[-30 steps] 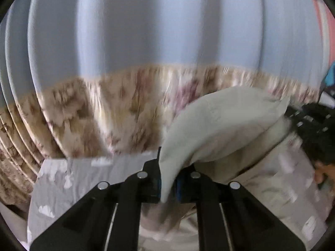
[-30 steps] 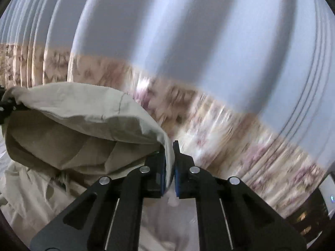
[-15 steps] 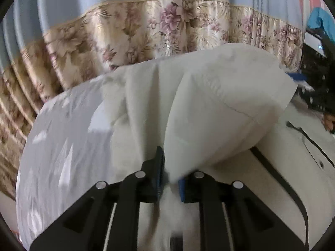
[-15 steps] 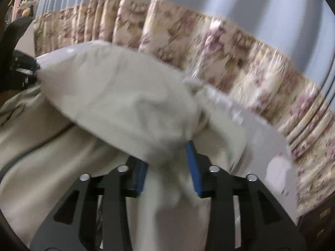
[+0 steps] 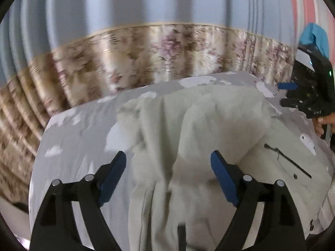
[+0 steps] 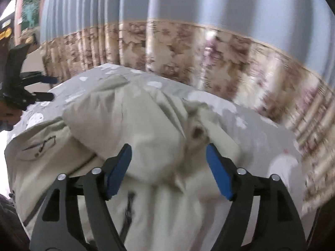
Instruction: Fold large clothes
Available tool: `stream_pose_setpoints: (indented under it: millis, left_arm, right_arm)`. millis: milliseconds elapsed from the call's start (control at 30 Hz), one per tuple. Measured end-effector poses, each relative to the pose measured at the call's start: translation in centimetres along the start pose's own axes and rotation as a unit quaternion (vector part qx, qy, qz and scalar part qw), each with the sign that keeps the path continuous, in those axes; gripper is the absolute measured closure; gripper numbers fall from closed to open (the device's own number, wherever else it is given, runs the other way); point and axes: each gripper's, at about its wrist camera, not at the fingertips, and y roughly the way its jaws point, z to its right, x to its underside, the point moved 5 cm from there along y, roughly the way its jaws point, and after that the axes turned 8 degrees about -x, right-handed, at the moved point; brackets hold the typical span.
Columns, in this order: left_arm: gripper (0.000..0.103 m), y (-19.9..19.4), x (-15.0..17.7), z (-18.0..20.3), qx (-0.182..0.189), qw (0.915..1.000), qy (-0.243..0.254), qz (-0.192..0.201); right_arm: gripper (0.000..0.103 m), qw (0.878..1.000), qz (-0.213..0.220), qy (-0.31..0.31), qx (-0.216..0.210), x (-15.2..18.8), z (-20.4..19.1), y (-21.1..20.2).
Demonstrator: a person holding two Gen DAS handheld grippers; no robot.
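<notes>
A large cream jacket (image 5: 201, 138) with a fuzzy lining and dark zippers lies on the grey cloud-print sheet (image 5: 71, 138). Its upper part is folded over onto the body. It also shows in the right wrist view (image 6: 129, 121). My left gripper (image 5: 168, 167) is open, its blue pads spread wide just above the jacket, holding nothing. My right gripper (image 6: 168, 160) is open too, over the folded part, holding nothing. The right gripper also shows at the right edge of the left wrist view (image 5: 307, 96), and the left gripper at the left edge of the right wrist view (image 6: 23, 87).
A blue curtain with a floral beige border (image 5: 159, 52) hangs close behind the bed. The sheet's far edge (image 6: 247, 113) runs along it. A pink striped wall and a blue cloth (image 5: 316, 35) are at the far right.
Both grippers were shut on the jacket's upper part and carried it forward and down. They have now opened wide and let it go, and it lies folded on the jacket.
</notes>
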Motion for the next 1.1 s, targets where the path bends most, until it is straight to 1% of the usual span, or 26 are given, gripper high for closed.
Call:
stream_pose_setpoints:
  millis: [67, 100, 133, 200, 267, 300, 333, 367, 400, 433, 467, 533, 600, 667, 700, 733, 767, 800, 833, 867, 900, 933, 967, 1000, 1033, 1100]
  left_arm:
    - [0.02, 1.7, -1.0, 0.8, 0.015, 0.9996, 0.02, -0.012]
    - [0.02, 2.7, -1.4, 1.2, 0.014, 0.9993, 0.028, -0.019]
    - [0.02, 3.9, -1.6, 1.8, 0.018, 0.9986, 0.035, -0.035]
    - [0.02, 5.6, -1.9, 2.5, 0.033, 0.9975, 0.04, -0.048]
    - [0.02, 7.3, -1.7, 3.0, 0.045, 0.9957, 0.034, -0.073]
    - [0.02, 8.2, -1.4, 3.2, 0.052, 0.9944, 0.03, -0.087]
    - [0.02, 8.9, -0.9, 3.5, 0.055, 0.9933, 0.033, -0.096]
    - [0.022, 9.4, -0.6, 3.7, 0.053, 0.9928, 0.035, -0.102]
    - [0.038, 9.8, -0.1, 3.9, 0.051, 0.992, 0.038, -0.109]
    - [0.063, 10.4, 0.3, 4.3, 0.06, 0.9898, 0.044, -0.122]
    - [0.068, 10.7, 0.4, 4.6, 0.063, 0.9887, 0.05, -0.126]
    - [0.086, 10.7, -0.4, 5.0, 0.044, 0.9909, 0.067, -0.108]
    - [0.088, 10.4, -1.9, 4.7, 0.022, 0.994, 0.066, -0.085]
    - [0.088, 10.1, -4.6, 3.8, -0.005, 0.9972, 0.055, -0.05]
    - [0.088, 9.9, -6.2, 3.1, -0.025, 0.9981, 0.048, -0.029]
    - [0.088, 9.5, -8.1, 2.2, -0.054, 0.9976, 0.044, 0.003]
    - [0.088, 9.1, -9.7, 1.5, -0.082, 0.9951, 0.042, 0.037]
    - [0.088, 8.9, -10.8, 1.0, -0.101, 0.9922, 0.04, 0.061]
    - [0.088, 8.7, -12.1, 0.2, -0.128, 0.9862, 0.038, 0.098]
    - [0.088, 9.0, -12.7, -0.6, -0.144, 0.9815, 0.034, 0.121]
    - [0.088, 9.5, -12.8, -1.0, -0.149, 0.9807, 0.03, 0.123]
    - [0.088, 10.5, -12.4, -1.7, -0.152, 0.9821, 0.018, 0.11]
    - [0.088, 11.3, -11.7, -2.0, -0.146, 0.9846, 0.007, 0.096]
    - [0.088, 12.3, -10.3, -2.2, -0.125, 0.9898, -0.005, 0.068]
    - [0.088, 12.6, -9.3, -2.2, -0.116, 0.9919, -0.006, 0.052]
    - [0.088, 12.2, -7.1, -1.6, -0.106, 0.9937, 0.007, 0.037]
  right_arm:
    - [0.025, 1.0, -0.015, 0.0, -0.014, -1.5, 0.6, 1.8]
    - [0.024, 0.999, -0.033, 0.005, -0.03, -2.1, 0.9, 3.1]
    - [0.024, 0.998, -0.042, 0.006, -0.037, -2.4, 1.2, 3.9]
    - [0.024, 0.998, -0.052, 0.001, -0.045, -2.7, 1.3, 5.2]
    - [0.031, 0.995, -0.072, -0.002, -0.073, -2.4, 0.9, 6.6]
    - [0.045, 0.993, -0.086, -0.011, -0.084, -2.2, 0.4, 7.3]
    - [0.067, 0.992, -0.094, -0.022, -0.082, -2.0, 0.2, 7.6]
    - [0.08, 0.991, -0.102, -0.036, -0.077, -1.8, -0.2, 8.1]
    - [0.095, 0.99, -0.111, -0.046, -0.07, -1.7, -0.3, 8.4]
    - [0.095, 0.99, -0.116, -0.055, -0.064, -1.6, -0.5, 8.8]
    - [0.096, 0.99, -0.115, -0.058, -0.062, -1.7, -0.6, 8.8]
    - [0.097, 0.991, -0.107, -0.068, -0.047, -2.2, -0.4, 8.9]
    - [0.097, 0.993, -0.086, -0.078, -0.015, -3.6, 0.2, 8.5]
    - [0.097, 0.995, -0.056, -0.084, 0.019, -5.0, 1.2, 8.2]
    - [0.097, 0.995, -0.034, -0.089, 0.042, -6.0, 1.7, 7.8]
    - [0.097, 0.993, -0.004, -0.096, 0.067, -7.2, 2.3, 7.2]
    - [0.097, 0.99, 0.027, -0.102, 0.09, -8.3, 2.9, 6.7]
    - [0.098, 0.988, 0.042, -0.106, 0.101, -8.9, 3.2, 6.6]
    - [0.098, 0.984, 0.064, -0.112, 0.121, -9.6, 3.9, 6.5]
    - [0.099, 0.982, 0.075, -0.111, 0.136, -9.9, 4.6, 6.8]
    - [0.099, 0.981, 0.076, -0.104, 0.144, -9.9, 5.4, 7.3]
    - [0.1, 0.984, 0.066, -0.085, 0.139, -9.4, 6.3, 8.2]
    - [0.1, 0.987, 0.057, -0.072, 0.13, -8.8, 6.7, 8.9]
    - [0.1, 0.988, 0.053, -0.071, 0.123, -8.1, 6.6, 9.2]
    - [0.1, 0.99, 0.043, -0.076, 0.111, -7.2, 6.1, 9.8]
    - [0.1, 0.992, 0.026, -0.091, 0.081, -5.6, 4.3, 9.4]
